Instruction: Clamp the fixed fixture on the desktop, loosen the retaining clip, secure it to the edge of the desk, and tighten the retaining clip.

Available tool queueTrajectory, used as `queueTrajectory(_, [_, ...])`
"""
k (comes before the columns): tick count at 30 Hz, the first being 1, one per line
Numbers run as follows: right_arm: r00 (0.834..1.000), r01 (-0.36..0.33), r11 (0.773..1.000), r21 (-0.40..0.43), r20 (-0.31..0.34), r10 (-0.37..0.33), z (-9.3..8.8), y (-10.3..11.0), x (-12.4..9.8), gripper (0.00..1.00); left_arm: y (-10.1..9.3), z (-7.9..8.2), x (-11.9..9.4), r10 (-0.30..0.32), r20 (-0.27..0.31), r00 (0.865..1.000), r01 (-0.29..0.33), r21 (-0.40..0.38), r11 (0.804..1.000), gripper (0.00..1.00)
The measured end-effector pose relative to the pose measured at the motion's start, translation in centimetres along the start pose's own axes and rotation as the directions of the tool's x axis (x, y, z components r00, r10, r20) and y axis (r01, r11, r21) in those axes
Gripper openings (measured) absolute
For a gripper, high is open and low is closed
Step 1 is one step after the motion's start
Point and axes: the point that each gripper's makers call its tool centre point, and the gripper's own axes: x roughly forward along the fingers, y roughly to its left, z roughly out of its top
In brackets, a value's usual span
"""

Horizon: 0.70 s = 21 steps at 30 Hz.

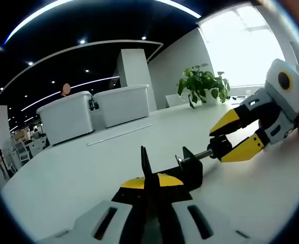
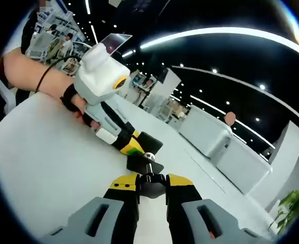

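Observation:
The black clamp fixture (image 1: 190, 170) lies low over the white desk (image 1: 78, 178), and my left gripper (image 1: 152, 182) is shut on its flat upright plate. Its threaded screw (image 1: 200, 155) runs right to a black knob (image 1: 219, 147). There my right gripper (image 1: 220, 145) comes in from the right with its yellow jaws closed on the knob. In the right gripper view my right gripper (image 2: 152, 182) pinches that knob (image 2: 152, 189) between its yellow tips. Beyond it sit the clamp fixture (image 2: 145, 163) and my left gripper (image 2: 130, 146), held by a hand (image 2: 70, 100).
Two white lidded bins (image 1: 68, 117) (image 1: 124, 104) stand at the back of the desk, with a thin strip (image 1: 119, 134) lying in front of them. A potted plant (image 1: 202, 86) sits by the bright window at the far right. Bare desk (image 2: 42, 168) spreads to the left.

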Motion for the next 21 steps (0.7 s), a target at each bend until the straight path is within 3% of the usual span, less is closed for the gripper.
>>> queueTrajectory(2, [1.000, -0.008, 0.989, 0.147, 0.018, 0.005, 0.0, -0.4, -0.1, 0.19, 0.0, 0.0, 0.0, 0.000, 0.000, 1.000, 0.000, 0.000, 1.000, 0.06])
queueTrajectory(4, [0.999, -0.025, 0.961, 0.276, 0.044, 0.013, 0.1, -0.9, -0.3, 0.19, 0.1, 0.0, 0.1, -0.002, 0.000, 1.000, 0.002, 0.000, 1.000, 0.05])
queueTrajectory(6, [0.995, -0.027, 0.905, 0.425, 0.099, -0.017, 0.8, -2.0, -0.6, 0.20, 0.1, 0.0, 0.2, -0.001, 0.000, 1.000, 0.001, 0.000, 1.000, 0.06])
queueTrajectory(7, [0.994, -0.049, 0.844, 0.535, 0.108, -0.010, 0.7, -2.2, -0.9, 0.23, 0.1, -0.1, 0.2, 0.000, 0.000, 1.000, 0.000, 0.000, 1.000, 0.06])
queueTrajectory(8, [0.993, -0.068, 0.800, 0.596, 0.118, -0.004, 0.7, -2.4, -1.0, 0.25, 0.1, -0.1, 0.2, 0.000, 0.000, 1.000, 0.000, 0.000, 1.000, 0.06])
queueTrajectory(10, [0.992, -0.071, 0.744, 0.664, 0.124, -0.016, 0.5, -2.8, -1.2, 0.29, 0.1, -0.1, 0.3, 0.001, 0.000, 1.000, -0.001, 0.001, 1.000, 0.06])
queueTrajectory(12, [0.993, -0.071, 0.715, 0.696, 0.117, -0.015, 0.1, -2.8, -1.2, 0.29, 0.2, -0.1, 0.3, 0.001, 0.000, 1.000, -0.001, 0.001, 1.000, 0.06])
queueTrajectory(16, [0.996, -0.082, 0.678, 0.730, 0.092, 0.021, -0.7, -1.7, -0.9, 0.29, 0.2, -0.1, 0.3, 0.001, 0.001, 1.000, -0.001, 0.002, 1.000, 0.06])
queueTrajectory(19, [0.999, -0.048, 0.680, 0.732, 0.028, 0.040, -2.1, -1.0, -0.5, 0.25, 0.2, -0.1, 0.3, 0.001, 0.001, 1.000, -0.001, 0.002, 1.000, 0.06])
queueTrajectory(20, [0.998, -0.064, 0.674, 0.736, 0.054, 0.036, -1.6, -1.2, -0.6, 0.24, 0.1, -0.1, 0.3, -0.001, 0.000, 1.000, 0.001, -0.001, 1.000, 0.06])
queueTrajectory(21, [0.997, -0.069, 0.693, 0.717, 0.062, 0.035, -1.5, -1.3, -0.6, 0.23, 0.1, -0.1, 0.3, 0.000, 0.000, 1.000, 0.000, 0.001, 1.000, 0.06])
